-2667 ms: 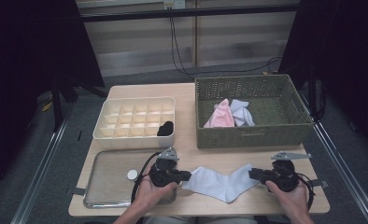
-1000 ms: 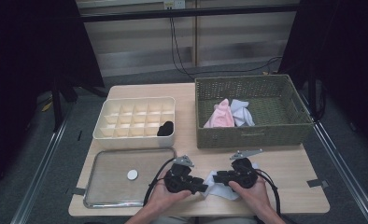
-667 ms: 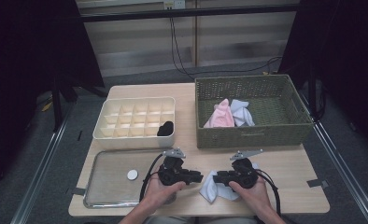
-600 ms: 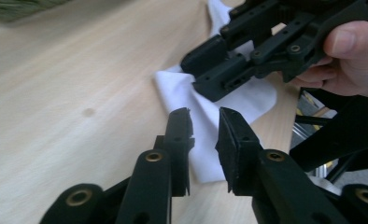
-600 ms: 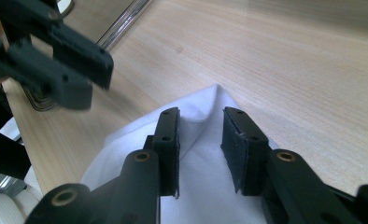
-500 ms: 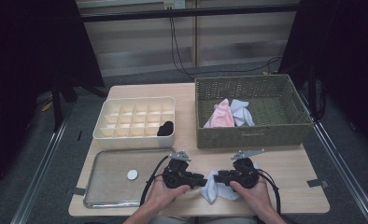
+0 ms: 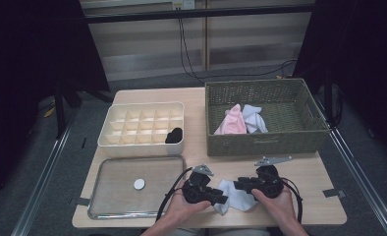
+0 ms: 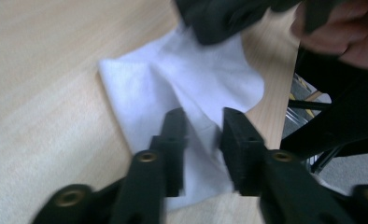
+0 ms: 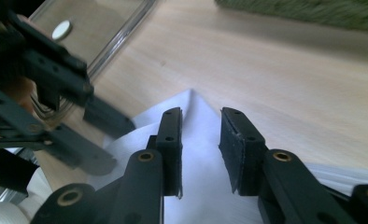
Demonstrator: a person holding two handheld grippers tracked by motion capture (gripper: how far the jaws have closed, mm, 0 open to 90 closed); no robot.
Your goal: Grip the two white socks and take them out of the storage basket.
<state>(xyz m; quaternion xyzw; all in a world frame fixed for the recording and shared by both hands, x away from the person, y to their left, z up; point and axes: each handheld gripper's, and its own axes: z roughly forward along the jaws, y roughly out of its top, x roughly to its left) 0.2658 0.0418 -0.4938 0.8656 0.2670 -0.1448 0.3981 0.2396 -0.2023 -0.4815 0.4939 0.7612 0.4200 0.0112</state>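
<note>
Down at the near edge of the desk (image 7: pixel 324 169), both hands are working over a white cloth (image 7: pixel 236 197), which is lying flat on the wood close to the front lip. Bare desk is running off to the right of it as far as the taped corner. To the left, the clear tray (image 7: pixel 108 169) with a small white disc (image 7: pixel 139 184) is sitting just beside the left hand. Behind the cloth, the woven basket (image 7: pixel 265 142) holding a pink cloth (image 7: pixel 231 122) and a pale one (image 7: pixel 254 118) is standing near, and the cream divided box (image 7: pixel 142 125) with a black item (image 7: pixel 174 135) in one near cell is sitting well back on the left.

Left hand-held gripper (image 8: pixel 201 127): jaws standing partly spread, a raised fold of the cloth lying between them; whether the pads are pressing it I cannot tell. Right hand-held gripper (image 9: pixel 200 128): jaws likewise partly spread and just been closing a little, hanging over the cloth's corner, fabric showing in the gap, pads apparently clear of it. The two grippers are facing each other across the cloth, tips close together.
</note>
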